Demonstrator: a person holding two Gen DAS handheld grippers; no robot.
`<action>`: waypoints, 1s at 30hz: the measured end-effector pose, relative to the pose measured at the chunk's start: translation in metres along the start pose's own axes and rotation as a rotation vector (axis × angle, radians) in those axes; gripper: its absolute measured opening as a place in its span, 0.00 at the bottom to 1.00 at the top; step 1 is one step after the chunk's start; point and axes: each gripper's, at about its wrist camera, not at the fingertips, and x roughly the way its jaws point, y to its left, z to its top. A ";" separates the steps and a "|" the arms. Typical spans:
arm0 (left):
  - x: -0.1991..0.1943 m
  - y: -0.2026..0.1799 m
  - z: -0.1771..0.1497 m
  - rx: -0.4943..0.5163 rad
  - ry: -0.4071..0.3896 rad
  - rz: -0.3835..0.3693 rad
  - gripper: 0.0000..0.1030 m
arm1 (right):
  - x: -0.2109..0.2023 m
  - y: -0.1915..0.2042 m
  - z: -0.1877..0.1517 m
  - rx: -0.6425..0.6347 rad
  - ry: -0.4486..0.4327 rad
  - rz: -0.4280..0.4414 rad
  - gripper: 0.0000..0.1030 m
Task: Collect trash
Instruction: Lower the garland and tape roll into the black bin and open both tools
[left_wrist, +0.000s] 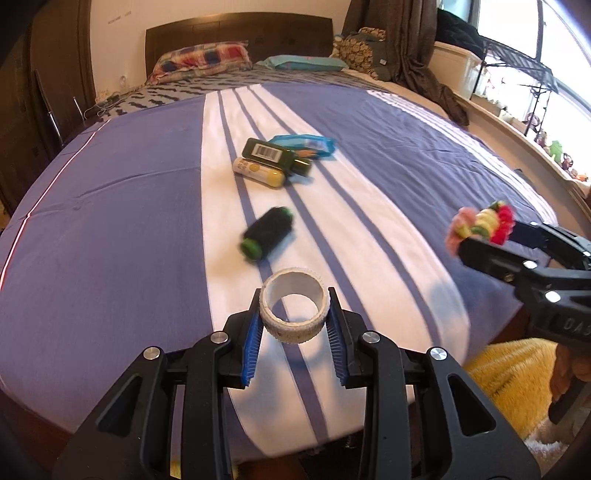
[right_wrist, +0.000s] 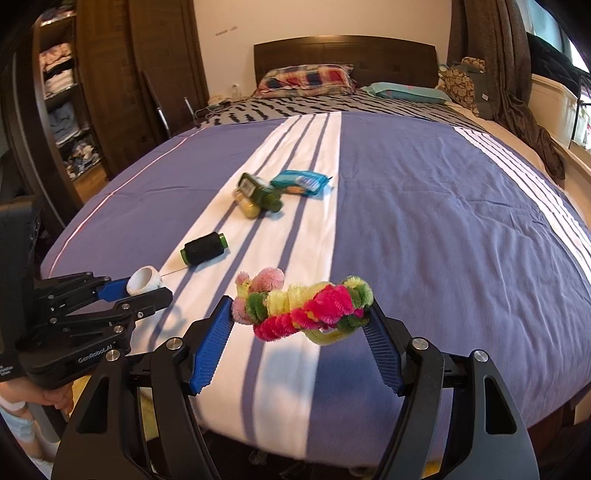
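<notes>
Two pieces of trash are held above the near edge of the bed. A white ring-shaped tape roll (left_wrist: 294, 305) sits squeezed between the blue ribbed pads (left_wrist: 252, 341) of the left gripper (left_wrist: 294, 314), its hole facing the camera, each pad pressing one side of the ring. A fuzzy pink, yellow and green pipe-cleaner bundle (right_wrist: 303, 306) spans the wide-set jaws of the right gripper (right_wrist: 301, 325), its ends touching both blue pads. On the purple-and-white striped bedspread (left_wrist: 129, 203), at twelve o'clock from the tape roll, lies a black thread spool with green ends (left_wrist: 267, 233); its loose thread runs towards the roll. Further at twelve o'clock, a dark green bottle with a barcode label (left_wrist: 275, 156) rests against a yellow-capped tube (left_wrist: 258, 172), with a blue snack wrapper (left_wrist: 306, 144) just behind them.
</notes>
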 end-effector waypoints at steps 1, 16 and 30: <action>-0.006 -0.003 -0.005 0.001 -0.006 -0.003 0.30 | -0.004 0.002 -0.005 0.000 0.000 0.007 0.68; -0.051 -0.036 -0.080 0.006 -0.003 -0.034 0.30 | -0.045 0.019 -0.079 0.003 0.034 0.051 0.68; -0.025 -0.034 -0.147 -0.033 0.129 -0.039 0.30 | -0.025 0.009 -0.143 0.046 0.168 0.061 0.68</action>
